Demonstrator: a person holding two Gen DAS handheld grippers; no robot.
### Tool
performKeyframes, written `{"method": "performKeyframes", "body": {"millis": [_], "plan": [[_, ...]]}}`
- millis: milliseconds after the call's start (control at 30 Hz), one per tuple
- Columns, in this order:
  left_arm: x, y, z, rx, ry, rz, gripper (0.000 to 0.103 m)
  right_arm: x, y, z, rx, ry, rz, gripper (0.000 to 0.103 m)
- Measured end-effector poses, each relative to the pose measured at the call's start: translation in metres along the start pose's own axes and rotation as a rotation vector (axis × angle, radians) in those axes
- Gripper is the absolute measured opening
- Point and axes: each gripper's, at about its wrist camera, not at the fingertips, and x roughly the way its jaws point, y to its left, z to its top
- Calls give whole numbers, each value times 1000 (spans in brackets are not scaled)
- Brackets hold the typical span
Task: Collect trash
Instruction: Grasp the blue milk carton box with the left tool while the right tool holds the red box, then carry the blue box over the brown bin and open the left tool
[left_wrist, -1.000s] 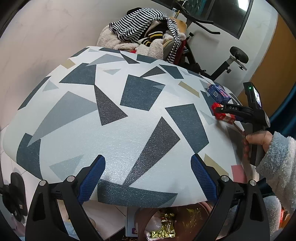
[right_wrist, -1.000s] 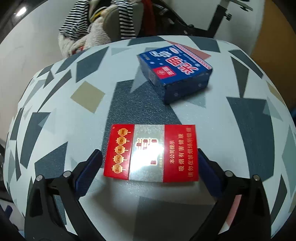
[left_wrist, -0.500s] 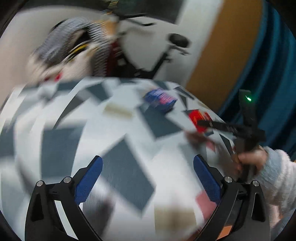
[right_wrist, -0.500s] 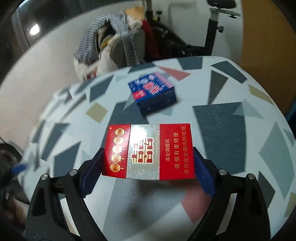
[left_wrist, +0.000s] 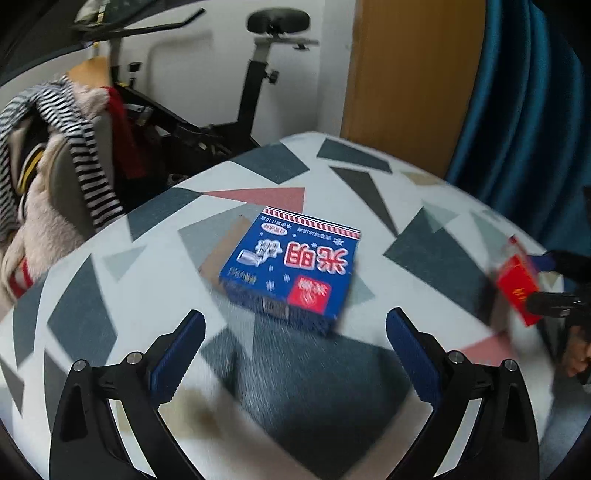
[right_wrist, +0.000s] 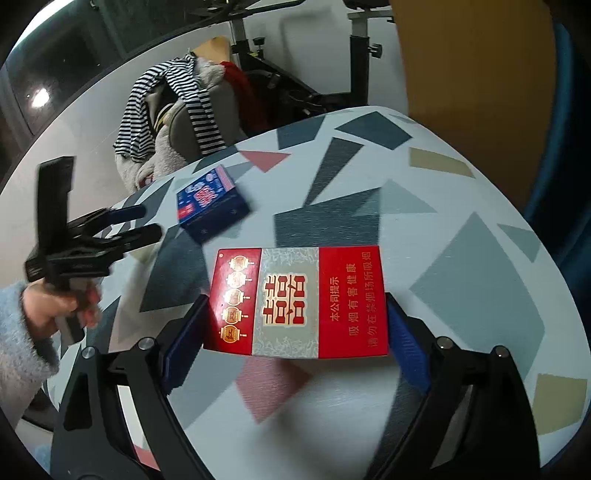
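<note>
Item 1: pile of clothes (right_wrist: 173, 122), including a striped garment, draped over a chair at far left behind the table; an exercise bike (left_wrist: 255, 85) stands beside it.

Item 2: left gripper (left_wrist: 295, 345), jaws spread wide with nothing between them, hovering over the table (left_wrist: 122, 295) just short of the blue box. In the right wrist view it enters from the left, held by a hand (right_wrist: 61, 304) in a fuzzy pale blue sleeve.

Item 3: blue box (left_wrist: 291, 266) with red and white print, lying flat on the patterned tabletop, near its far side.

Item 4: red cigarette pack (right_wrist: 297, 301) with a silver centre panel, gripped by its two short ends between the blue pads of the right gripper (right_wrist: 295, 338), apparently lifted clear of the tabletop.

Item 5: wooden door and blue curtain (left_wrist: 517, 110), at right behind the table.
</note>
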Motion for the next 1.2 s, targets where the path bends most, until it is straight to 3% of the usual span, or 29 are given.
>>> {"method": "performKeyframes", "body": {"millis": [200,300,367,533,800,1200], "plan": [[36,7,20,53,57,22,96,2,-16,0,31,-12,10,88],[48,12,24,39,91,-2,96,3,-15,-1,30,-7,7,88],[50,12,24,21,108,-8,83,2,-14,-2,29,-2,9,88],[34,4,11,4,119,7,83,-2,-8,-4,32,-3,14,88],[-56,-10,-44,-173,38,35,83,-16,22,-14,-15,5,47,88],[-205,-66,-167,-348,-45,60,83,-51,93,-56,-117,50,134,88]]}}
